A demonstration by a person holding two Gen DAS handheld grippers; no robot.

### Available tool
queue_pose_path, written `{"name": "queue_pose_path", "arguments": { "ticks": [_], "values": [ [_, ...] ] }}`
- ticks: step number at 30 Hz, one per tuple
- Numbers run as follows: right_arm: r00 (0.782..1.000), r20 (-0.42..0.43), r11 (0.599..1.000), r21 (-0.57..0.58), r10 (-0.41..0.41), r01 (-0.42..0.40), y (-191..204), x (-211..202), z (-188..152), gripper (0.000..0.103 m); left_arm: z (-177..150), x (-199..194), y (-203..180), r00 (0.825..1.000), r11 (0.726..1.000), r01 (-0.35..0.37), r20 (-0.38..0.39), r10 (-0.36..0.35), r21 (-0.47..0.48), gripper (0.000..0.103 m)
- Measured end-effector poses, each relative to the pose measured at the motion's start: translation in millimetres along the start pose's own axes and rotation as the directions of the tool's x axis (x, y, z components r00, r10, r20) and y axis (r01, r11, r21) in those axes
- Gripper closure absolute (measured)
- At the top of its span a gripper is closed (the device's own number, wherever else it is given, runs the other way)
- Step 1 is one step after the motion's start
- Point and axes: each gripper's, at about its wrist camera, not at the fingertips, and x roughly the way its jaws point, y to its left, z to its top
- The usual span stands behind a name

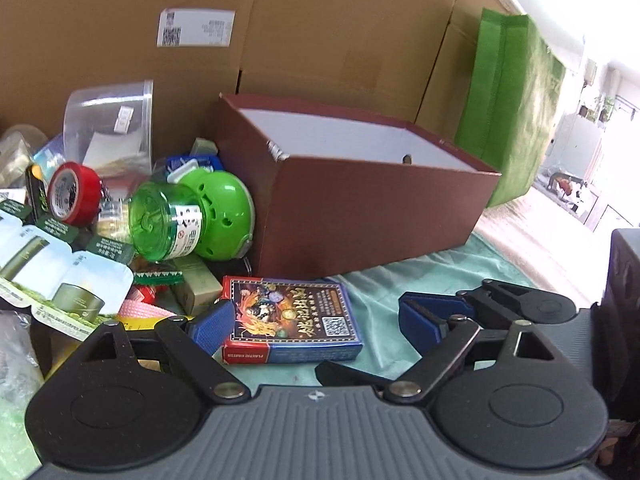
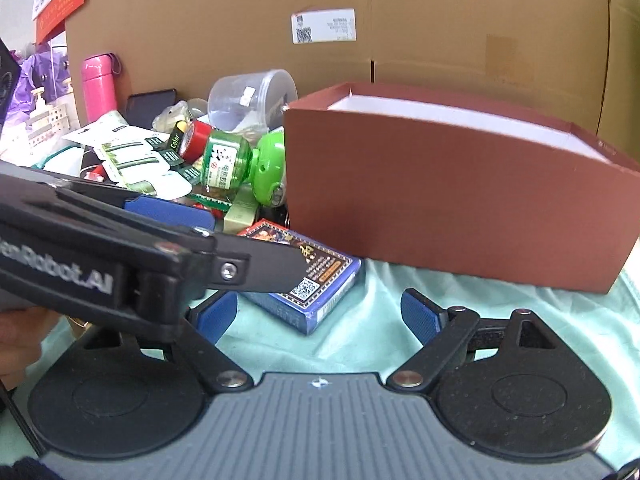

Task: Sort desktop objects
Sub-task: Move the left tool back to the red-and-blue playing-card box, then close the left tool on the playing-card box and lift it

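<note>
A blue and red box of playing cards (image 1: 292, 316) lies flat on the teal cloth (image 1: 384, 284), just in front of an open brown box (image 1: 360, 208) with a white inside. My left gripper (image 1: 316, 324) is open around the card box: its left pad is right beside the box and its right pad stands well clear. In the right wrist view the card box (image 2: 316, 284) lies ahead of my open right gripper (image 2: 318, 316), which holds nothing. The left gripper's fingers (image 2: 264, 266) cross in from the left over the card box. The brown box (image 2: 460, 200) stands behind.
Left of the brown box is a pile: a green bottle on its side (image 1: 188, 216), a red tape roll (image 1: 72, 194), a clear plastic tub (image 1: 112, 120) and sachet packs (image 1: 60, 272). A pink flask (image 2: 98, 84) stands far left. Cardboard cartons (image 1: 320, 32) wall off the back, with a green bag (image 1: 516, 108) at the right.
</note>
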Motion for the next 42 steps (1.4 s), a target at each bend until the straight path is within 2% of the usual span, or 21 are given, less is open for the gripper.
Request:
{"name": "queue_pose_path", "arguments": {
  "ticks": [4,9,12,15,18,20,22,24,29,33,38,42],
  "values": [
    [0.999,-0.032,1.000,0.004,0.012,-0.012,0,6,1,0.016,2,11,6,0.998,0.998,-0.058,-0.013,0.058,-0.002,0.011],
    [0.999,-0.052,0.999,-0.036,0.014,-0.016,4,13,2,0.018,5,22,11,0.997,0.998,-0.055,-0.052,0.055,-0.014,0.011],
    [0.997,-0.071,0.999,-0.050,0.019,-0.022,6,18,4,0.026,6,27,6,0.993,0.997,-0.078,-0.085,0.079,0.015,0.011],
    [0.997,-0.071,0.998,-0.051,0.024,-0.028,5,20,5,0.026,7,35,2,0.987,0.994,-0.102,-0.122,0.106,0.038,0.011],
    [0.997,-0.072,0.998,-0.046,0.030,-0.033,3,21,6,0.026,9,42,1,0.983,0.995,-0.099,-0.152,0.103,0.032,0.007],
    [0.997,-0.068,0.998,-0.049,0.035,-0.038,4,20,6,0.032,9,45,-1,0.981,0.994,-0.098,-0.162,0.104,0.040,0.007],
    [0.997,-0.058,0.997,-0.053,0.053,-0.056,4,17,5,0.047,7,46,-5,0.980,0.993,-0.102,-0.165,0.111,0.062,0.009],
    [0.997,-0.054,0.996,-0.065,0.056,-0.059,6,13,4,0.052,5,43,-8,0.980,0.993,-0.103,-0.167,0.112,0.065,0.009],
    [0.996,-0.052,0.995,-0.060,0.072,-0.075,2,-7,-6,0.055,-2,33,-19,0.978,0.996,-0.064,-0.193,0.074,0.059,0.009],
    [0.997,-0.044,0.996,-0.051,0.068,-0.071,-3,-34,-21,0.056,-10,25,-35,0.976,0.998,0.007,-0.217,0.008,0.070,0.009],
    [0.999,-0.045,0.998,-0.054,0.030,-0.032,-8,-65,-37,0.055,-17,22,-55,0.964,0.993,0.100,-0.254,-0.079,0.068,0.009],
    [1.000,-0.027,0.999,-0.038,0.013,-0.014,-14,-71,-40,0.054,-16,25,-54,0.962,0.994,0.104,-0.259,-0.091,0.038,0.009]
  ]
}}
